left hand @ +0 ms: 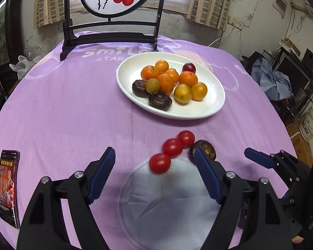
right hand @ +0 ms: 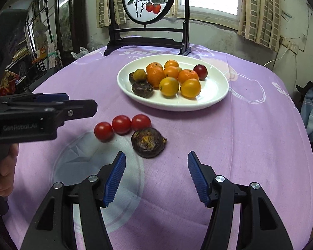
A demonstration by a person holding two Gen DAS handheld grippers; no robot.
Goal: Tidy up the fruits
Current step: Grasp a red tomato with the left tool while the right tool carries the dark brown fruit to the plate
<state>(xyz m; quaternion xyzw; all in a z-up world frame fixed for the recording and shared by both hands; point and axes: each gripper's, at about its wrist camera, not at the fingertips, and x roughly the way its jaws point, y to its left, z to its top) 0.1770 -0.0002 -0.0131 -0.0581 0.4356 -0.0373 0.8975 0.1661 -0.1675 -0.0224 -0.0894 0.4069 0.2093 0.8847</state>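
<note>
Three red tomatoes (left hand: 171,151) lie in a touching row on the purple cloth (left hand: 62,108), with a dark flat fruit (right hand: 148,142) just beside the row's far end (the white plate (left hand: 208,108) of orange and dark fruit sits farther back). Your left gripper (left hand: 155,162) stands spread and empty, the nearest tomato between its fingertips. Your right gripper (right hand: 156,162) is likewise spread and empty, the dark fruit just beyond its left fingertip.

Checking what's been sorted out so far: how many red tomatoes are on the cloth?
3, in a touching row before the plate: left, middle, right, beside a dark fruit. None seem hidden.
</note>
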